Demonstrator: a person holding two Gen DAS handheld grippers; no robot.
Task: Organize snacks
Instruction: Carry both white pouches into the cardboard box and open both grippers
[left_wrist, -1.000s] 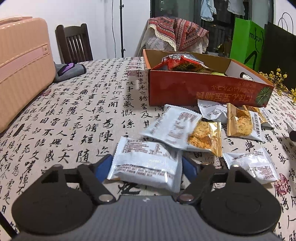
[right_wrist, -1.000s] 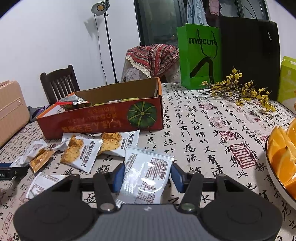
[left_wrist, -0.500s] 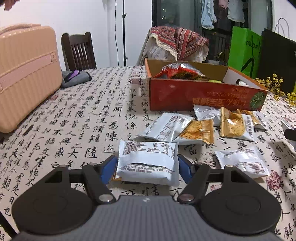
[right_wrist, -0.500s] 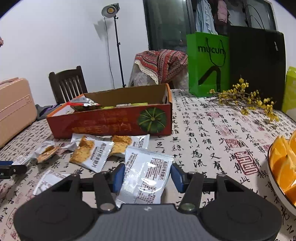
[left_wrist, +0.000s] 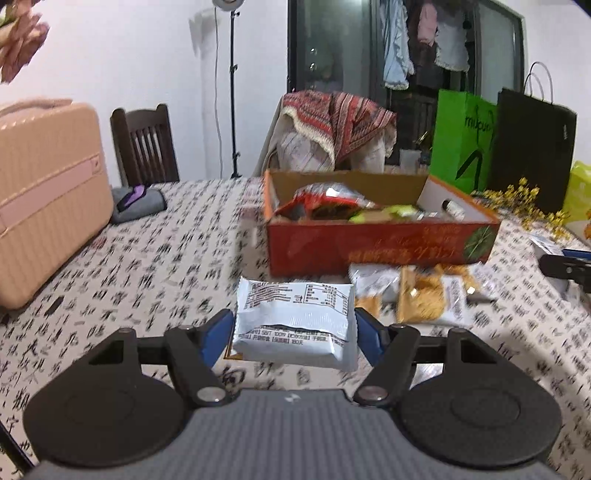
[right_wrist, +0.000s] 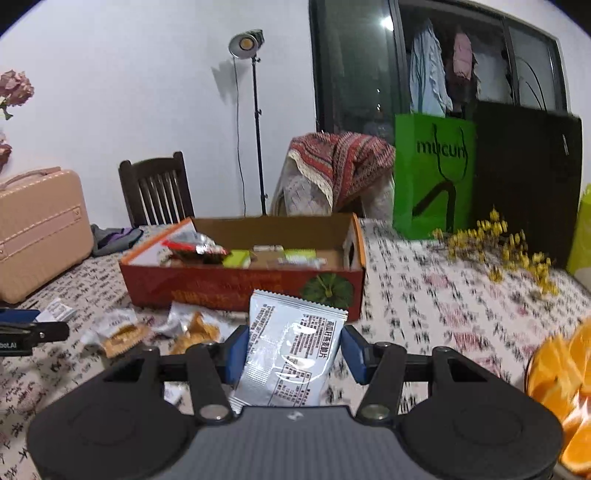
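Your left gripper (left_wrist: 294, 330) clamps a silver snack packet (left_wrist: 295, 317) sideways, its small print unreadable. Your right gripper (right_wrist: 293, 349) pinches another silver packet (right_wrist: 291, 354) upright. The red box (right_wrist: 240, 288) sits at twelve o'clock, loose packets (right_wrist: 155, 328) before it. A green bag (right_wrist: 432, 173) at one o'clock reads "mucun".

**Readable lettering: little beyond one bag**

The green paper bag (right_wrist: 434, 173) carries the word "mucun" in dark letters across its upper face, clear in the right wrist view and fainter in the left wrist view.

The cloth on the counter (right_wrist: 424, 295) is printed all over with black Chinese calligraphy and some red seal stamps, too blurred to read.

The red box (right_wrist: 240, 288) has a line of gold Chinese characters on its front, upside down and smeared.

Both silver snack packets (left_wrist: 295, 317) (right_wrist: 295, 350) bear fine print and a table, illegible.
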